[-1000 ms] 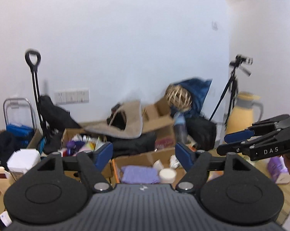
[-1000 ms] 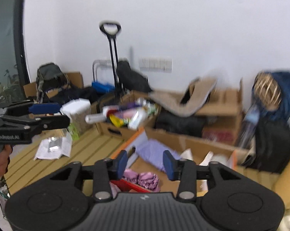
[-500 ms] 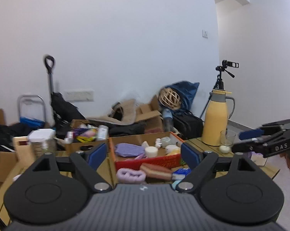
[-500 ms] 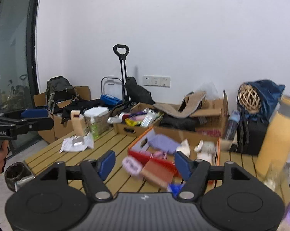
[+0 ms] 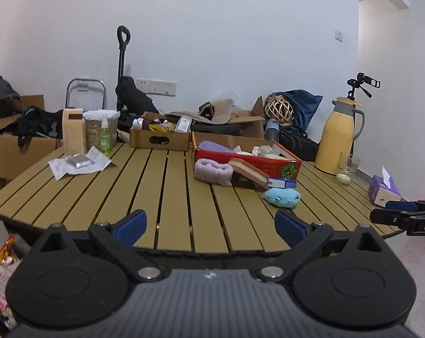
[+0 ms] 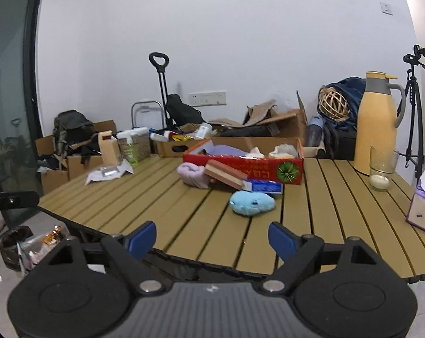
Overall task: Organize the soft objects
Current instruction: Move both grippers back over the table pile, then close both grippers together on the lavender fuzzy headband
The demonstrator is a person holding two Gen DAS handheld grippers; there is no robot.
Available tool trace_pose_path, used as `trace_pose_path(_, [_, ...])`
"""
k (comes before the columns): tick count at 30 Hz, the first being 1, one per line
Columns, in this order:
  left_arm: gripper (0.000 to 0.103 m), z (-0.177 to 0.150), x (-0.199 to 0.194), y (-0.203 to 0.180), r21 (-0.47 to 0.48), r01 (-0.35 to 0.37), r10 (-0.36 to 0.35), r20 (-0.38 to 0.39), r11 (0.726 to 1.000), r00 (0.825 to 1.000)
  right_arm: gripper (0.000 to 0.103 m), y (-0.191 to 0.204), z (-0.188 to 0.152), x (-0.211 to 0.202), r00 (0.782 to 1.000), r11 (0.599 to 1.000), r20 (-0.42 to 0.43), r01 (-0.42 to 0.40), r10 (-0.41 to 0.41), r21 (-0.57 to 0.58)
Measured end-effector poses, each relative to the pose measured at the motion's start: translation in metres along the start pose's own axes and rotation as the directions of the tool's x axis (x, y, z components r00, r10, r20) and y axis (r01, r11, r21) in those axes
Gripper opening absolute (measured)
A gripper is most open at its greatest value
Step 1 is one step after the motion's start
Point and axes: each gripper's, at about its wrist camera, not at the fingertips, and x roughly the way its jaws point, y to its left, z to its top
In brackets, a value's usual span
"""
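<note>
A light blue plush toy point(image 5: 281, 197) point(image 6: 252, 202) lies on the wooden slat table point(image 5: 167, 197) point(image 6: 325, 205). Behind it a lilac rolled cloth point(image 5: 212, 171) point(image 6: 192, 174) and a pink-brown sponge block point(image 5: 247, 171) point(image 6: 225, 174) lean at a red cardboard box point(image 5: 269, 166) point(image 6: 249, 169) holding soft items. My left gripper point(image 5: 211, 226) is open and empty at the table's near edge. My right gripper point(image 6: 212, 238) is open and empty, short of the plush; it also shows at the right edge of the left wrist view point(image 5: 404, 217).
A blue-white small box point(image 6: 261, 186) lies by the sponge. A yellow thermos point(image 6: 377, 121), a glass with a candle point(image 6: 380, 169) and a purple tissue box point(image 6: 424, 205) stand at the right. Papers point(image 5: 77, 164), a green bottle point(image 5: 105, 136) and a brown box point(image 5: 159, 138) are at the back left.
Both grippers have pulled back from over the boxes and dropped to the table's near edge. The whole table top and the plush have come into view. Both stay open.
</note>
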Motion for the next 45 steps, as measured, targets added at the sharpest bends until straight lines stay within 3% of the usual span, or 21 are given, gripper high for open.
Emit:
trace_pose_path(6, [0.098, -0.011, 0.055, -0.02, -0.004, 0.092, -0.092, -0.085, 0.996, 0.992, 0.083, -0.015, -0.001, 0.035, 1.0, 0.996, 0.003, 0.003, -0.003, 0.093])
trace_pose_path(10, [0.088, -0.011, 0.1, -0.025, 0.006, 0.106, -0.104, -0.124, 0.994, 0.987, 0.073, -0.026, -0.002, 0.075, 0.999, 0.99, -0.053, -0.003, 0.01, 0.139])
trace_pose_path(14, [0.077, 0.012, 0.157, -0.003, 0.018, 0.086, -0.083, -0.114, 0.996, 0.99, 0.07, -0.028, 0.009, 0.122, 0.994, 0.987, -0.091, -0.048, 0.063, 0.156])
trace_pose_path(17, [0.074, 0.033, 0.211, 0.021, -0.026, 0.111, -0.114, -0.139, 0.993, 0.984, 0.068, -0.02, 0.024, 0.165, 0.99, 0.983, -0.089, -0.095, 0.11, 0.159])
trace_pose_path(20, [0.073, 0.052, 0.262, 0.035, -0.033, 0.094, -0.098, -0.144, 0.995, 0.985, 0.066, -0.006, 0.036, 0.215, 0.991, 0.985, -0.089, -0.082, 0.096, 0.152])
trace_pose_path(23, [0.072, 0.072, 0.32, 0.051, -0.052, 0.082, -0.089, -0.171, 0.995, 0.981, 0.058, 0.004, 0.046, 0.27, 0.983, 0.969, -0.114, -0.118, 0.146, 0.218])
trace_pose_path(26, [0.069, 0.081, 0.366, 0.065, -0.083, 0.096, -0.112, -0.223, 0.992, 0.968, 0.058, 0.012, 0.058, 0.313, 0.986, 0.959, -0.103, -0.099, 0.13, 0.265])
trace_pose_path(27, [0.065, 0.08, 0.375, 0.069, -0.086, 0.102, -0.12, -0.242, 0.991, 0.963, 0.058, 0.012, 0.06, 0.327, 0.988, 0.956, -0.103, -0.078, 0.112, 0.283])
trace_pose_path(29, [0.046, 0.077, 0.388, 0.074, -0.086, 0.14, -0.159, -0.278, 0.986, 0.947, 0.057, 0.009, 0.062, 0.349, 0.989, 0.942, -0.108, -0.057, 0.098, 0.331])
trace_pose_path(31, [0.016, 0.069, 0.388, 0.078, -0.099, 0.162, -0.185, -0.302, 0.982, 0.935, 0.048, 0.006, 0.061, 0.363, 0.99, 0.932, -0.108, -0.05, 0.095, 0.359])
trace_pose_path(32, [0.016, 0.064, 0.381, 0.078, -0.095, 0.161, -0.182, -0.296, 0.982, 0.937, 0.042, 0.006, 0.06, 0.366, 0.99, 0.932, -0.106, -0.045, 0.089, 0.361])
trace_pose_path(33, [0.016, 0.057, 0.371, 0.079, -0.098, 0.151, -0.173, -0.292, 0.984, 0.941, 0.026, 0.005, 0.058, 0.367, 0.99, 0.932, -0.106, -0.052, 0.096, 0.359])
trace_pose_path(34, [0.017, 0.051, 0.361, 0.076, -0.098, 0.138, -0.161, -0.295, 0.986, 0.942, 0.018, 0.006, 0.056, 0.367, 0.988, 0.937, -0.114, -0.061, 0.106, 0.344])
trace_pose_path(35, [0.018, 0.043, 0.349, 0.074, -0.088, 0.137, -0.157, -0.292, 0.987, 0.944, 0.018, 0.009, 0.054, 0.362, 0.985, 0.949, -0.133, -0.061, 0.106, 0.308])
trace_pose_path(38, [0.029, 0.028, 0.318, 0.074, -0.096, 0.176, -0.196, -0.277, 0.98, 0.941, 0.022, 0.017, 0.046, 0.342, 0.975, 0.964, -0.172, -0.096, 0.142, 0.247])
trace_pose_path(39, [0.037, 0.029, 0.312, 0.078, -0.132, 0.195, -0.223, -0.259, 0.972, 0.94, 0.033, 0.017, 0.044, 0.334, 0.975, 0.963, -0.164, -0.108, 0.152, 0.249])
trace_pose_path(40, [0.047, 0.032, 0.309, 0.082, -0.167, 0.211, -0.246, -0.233, 0.963, 0.941, 0.05, 0.018, 0.044, 0.327, 0.976, 0.962, -0.152, -0.113, 0.154, 0.249])
trace_pose_path(41, [0.053, 0.037, 0.308, 0.084, -0.182, 0.213, -0.25, -0.21, 0.96, 0.945, 0.056, 0.019, 0.044, 0.323, 0.98, 0.963, -0.132, -0.111, 0.147, 0.247])
trace_pose_path(42, [0.063, 0.042, 0.312, 0.084, -0.188, 0.188, -0.224, -0.193, 0.964, 0.955, 0.057, 0.02, 0.047, 0.322, 0.985, 0.964, -0.107, -0.108, 0.138, 0.242])
trace_pose_path(44, [0.063, 0.054, 0.326, 0.08, -0.188, 0.099, -0.137, -0.203, 0.977, 0.969, 0.056, 0.018, 0.053, 0.33, 0.987, 0.954, -0.092, -0.1, 0.131, 0.282])
trace_pose_path(45, [0.063, 0.057, 0.333, 0.078, -0.183, 0.109, -0.145, -0.193, 0.977, 0.97, 0.055, 0.014, 0.055, 0.336, 0.986, 0.936, -0.085, -0.107, 0.143, 0.334])
